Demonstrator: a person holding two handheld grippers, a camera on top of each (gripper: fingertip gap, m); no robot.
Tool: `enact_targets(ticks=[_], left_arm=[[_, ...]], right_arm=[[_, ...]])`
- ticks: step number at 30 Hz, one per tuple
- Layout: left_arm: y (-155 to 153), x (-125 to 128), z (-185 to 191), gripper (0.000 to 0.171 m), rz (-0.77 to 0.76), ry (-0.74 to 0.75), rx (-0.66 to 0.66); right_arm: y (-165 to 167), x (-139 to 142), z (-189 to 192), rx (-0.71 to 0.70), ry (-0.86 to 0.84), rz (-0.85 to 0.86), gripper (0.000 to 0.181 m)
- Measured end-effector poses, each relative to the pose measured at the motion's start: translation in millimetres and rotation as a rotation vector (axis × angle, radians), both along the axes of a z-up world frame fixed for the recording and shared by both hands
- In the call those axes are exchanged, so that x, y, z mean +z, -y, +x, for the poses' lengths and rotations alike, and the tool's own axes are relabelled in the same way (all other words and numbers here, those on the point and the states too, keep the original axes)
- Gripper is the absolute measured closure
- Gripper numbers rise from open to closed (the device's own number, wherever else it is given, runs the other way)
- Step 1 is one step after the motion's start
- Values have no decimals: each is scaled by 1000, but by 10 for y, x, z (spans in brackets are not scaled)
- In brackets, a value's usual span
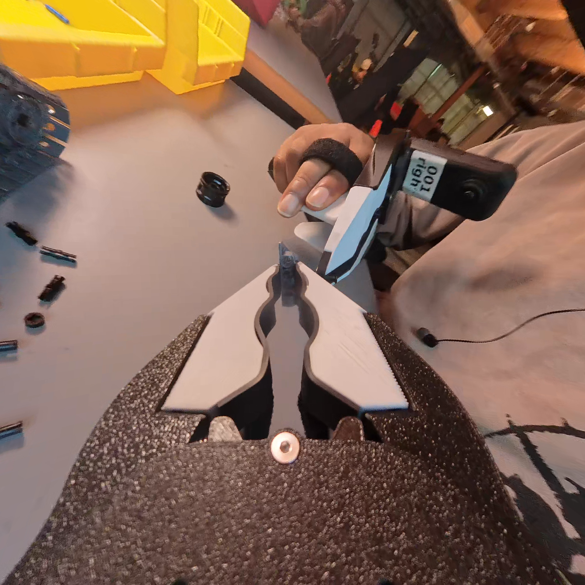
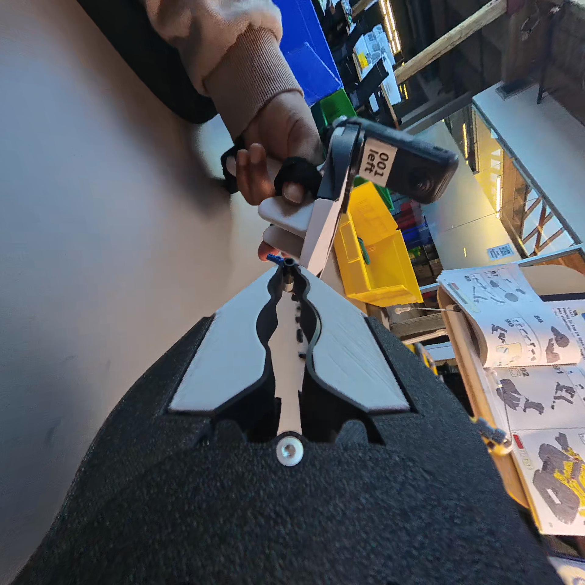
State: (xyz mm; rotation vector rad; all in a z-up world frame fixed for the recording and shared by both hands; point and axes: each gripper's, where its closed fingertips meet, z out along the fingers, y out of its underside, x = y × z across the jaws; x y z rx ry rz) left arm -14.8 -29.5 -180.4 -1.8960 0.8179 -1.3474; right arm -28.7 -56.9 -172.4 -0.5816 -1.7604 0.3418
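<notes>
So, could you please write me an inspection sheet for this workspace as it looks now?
Surface: pale grey table, partly bare.
Job's things: small dark pin in left tongs; small black tube in right tongs, blue pin beside its tip.
Clutter: black ring, loose black pins, yellow bins, open instruction booklet.
Grippers: both tongs shut on parts, tips close together.
Cables: thin black cord on cloth.
Surroundings: shelving, blurred.
</notes>
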Motion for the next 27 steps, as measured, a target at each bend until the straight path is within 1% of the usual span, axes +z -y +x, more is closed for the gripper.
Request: enact_targets(ticks=[3, 4, 5, 6, 7, 8, 9, 10, 11, 12, 14, 15, 16, 18, 20, 22, 24, 26, 27], left_arm=[[-84, -20, -4, 165, 94, -79, 65], [-147, -52, -29, 165, 119, -122, 109], [-316, -187, -134, 166, 166, -243, 213], [-457, -343, -263, 165, 229, -378, 271], [-443, -279, -216, 165, 187, -308, 249], [-397, -85, -137, 165, 164, -199, 223], [-380, 58, -113, 165, 213, -176, 218], [-354, 180, -100, 165, 245, -147, 217], [-368, 228, -132, 165, 256, -141, 241], [-405, 203, -198, 164, 241, -148, 274], [-442, 62, -300, 164, 144, -138, 298], [-443, -41, -332, 164, 103, -157, 299], [-420, -165, -343, 164, 75, -204, 281], [-340, -433, -334, 164, 45, -344, 224], [-217, -622, -277, 163, 17, -434, 151], [-199, -629, -242, 160, 43, -452, 144], [-221, -540, -239, 142, 64, -421, 154], [-247, -337, -229, 136, 110, -325, 167], [-240, -185, -204, 136, 137, -248, 163]], right_arm=[[-68, -31, -3, -56, 30, -22, 178], [-88, -36, -8, -72, 33, -36, 178], [-37, -38, -23, -45, 30, -46, 177], [388, 179, -78, 130, -75, -162, 178], [679, 210, -153, 184, -55, -145, 178], [687, 177, -205, 172, -65, -11, 178], [450, 77, -189, 108, -36, -60, 177], [180, 67, -110, 41, -46, -137, 177], [11, 137, -45, -1, -82, -155, 177], [-46, 227, -19, -10, -120, -191, 177], [-58, 343, -13, 12, -172, -310, 177], [-92, 371, -12, 15, -188, -403, 177], [-133, 403, -3, 24, -206, -518, 176], [-248, 439, 16, 25, -223, -739, 176], [-291, 505, 43, 54, -246, -885, 176], [-303, 560, 57, 83, -266, -1010, 176], [-290, 620, 77, 138, -274, -1155, 176], [-327, 713, 113, 194, -317, -1313, 176], [-350, 765, 131, 228, -339, -1394, 176]])
